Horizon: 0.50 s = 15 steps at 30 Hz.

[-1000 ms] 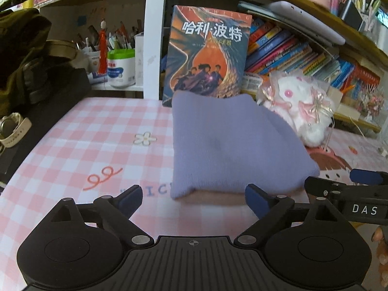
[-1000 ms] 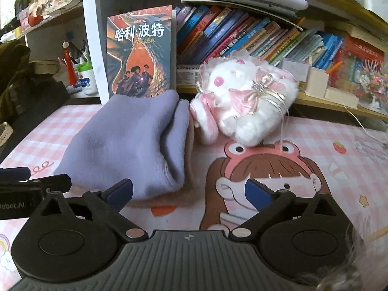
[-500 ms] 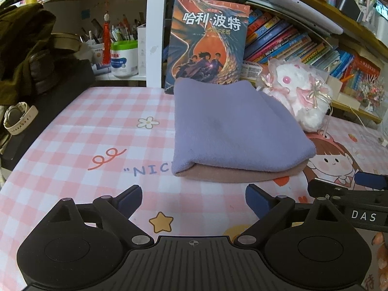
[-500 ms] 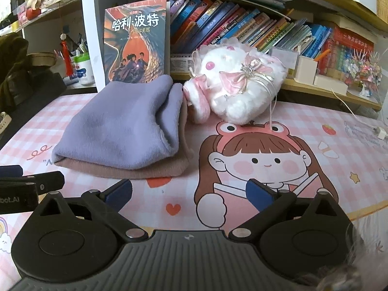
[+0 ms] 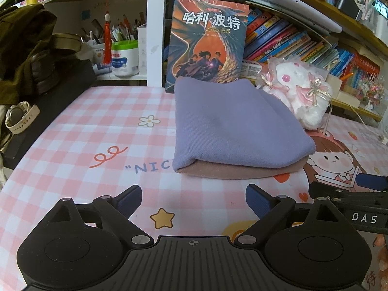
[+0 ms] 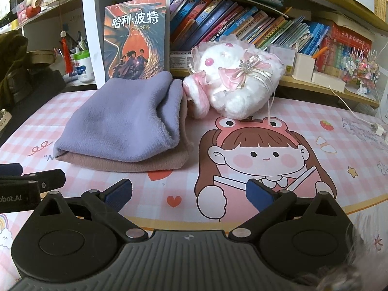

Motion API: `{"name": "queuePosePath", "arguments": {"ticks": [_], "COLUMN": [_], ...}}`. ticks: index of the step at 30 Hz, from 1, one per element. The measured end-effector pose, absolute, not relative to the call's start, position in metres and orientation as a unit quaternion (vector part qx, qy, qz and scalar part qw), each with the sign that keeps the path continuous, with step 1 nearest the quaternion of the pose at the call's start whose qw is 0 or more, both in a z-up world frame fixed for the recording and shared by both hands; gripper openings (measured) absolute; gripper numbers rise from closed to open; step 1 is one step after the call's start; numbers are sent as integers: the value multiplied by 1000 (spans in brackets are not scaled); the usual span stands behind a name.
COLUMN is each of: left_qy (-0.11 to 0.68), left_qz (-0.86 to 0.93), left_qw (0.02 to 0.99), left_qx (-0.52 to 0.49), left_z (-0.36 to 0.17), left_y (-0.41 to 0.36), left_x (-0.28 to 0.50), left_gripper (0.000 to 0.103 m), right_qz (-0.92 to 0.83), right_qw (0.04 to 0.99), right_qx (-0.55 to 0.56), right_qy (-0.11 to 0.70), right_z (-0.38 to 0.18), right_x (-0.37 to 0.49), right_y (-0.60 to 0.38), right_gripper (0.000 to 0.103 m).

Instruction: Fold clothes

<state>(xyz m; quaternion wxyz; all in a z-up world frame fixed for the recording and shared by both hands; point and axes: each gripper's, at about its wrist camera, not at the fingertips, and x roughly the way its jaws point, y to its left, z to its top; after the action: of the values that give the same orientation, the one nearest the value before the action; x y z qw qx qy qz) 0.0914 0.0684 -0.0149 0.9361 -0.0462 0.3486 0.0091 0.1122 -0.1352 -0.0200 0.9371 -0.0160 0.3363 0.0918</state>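
Garment (image 5: 232,131) folded, lies flat on bench (image 5: 97,135). My left gripper (image 5: 194,195) and right gripper (image 6: 189,192) spread, empty. I tidy loose right edge only if needed.

Home study desk, crowded bookshelf (image 6: 254,26), plush toy (image 6: 232,87), cartoon desk mat (image 5: 97,133)

Garment (image 5: 232,131) lilac over mauve-brown (folded); mat (image 5: 101,131) pink/wht check.

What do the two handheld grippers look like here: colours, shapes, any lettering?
Both match: the left gripper and right gripper have ribbed black bodies, round black pivot housings, silver pins and dark blue finger pads. White lettering reads "DAS" on one, "obot.AI" on the other.
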Motion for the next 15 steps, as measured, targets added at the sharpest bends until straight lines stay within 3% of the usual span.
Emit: {"name": "queuePosePath", "arguments": {"ticks": [3,15], "left_qy": [348,349], "left_qz": [8,7], "left_qw": [936,936], "left_qx": [-45,-47], "left_z": [-14,-15], "left_y": [68,69], "left_x": [90,90], "left_gripper": [100,100], "right_qz": [89,87], "right_qw": [937,937], "right_qx": [-15,-16], "right_qy": [337,339], "right_z": [-20,-20], "right_x": [112,110], "right_y": [-136,-135], "right_gripper": [101,101]}}
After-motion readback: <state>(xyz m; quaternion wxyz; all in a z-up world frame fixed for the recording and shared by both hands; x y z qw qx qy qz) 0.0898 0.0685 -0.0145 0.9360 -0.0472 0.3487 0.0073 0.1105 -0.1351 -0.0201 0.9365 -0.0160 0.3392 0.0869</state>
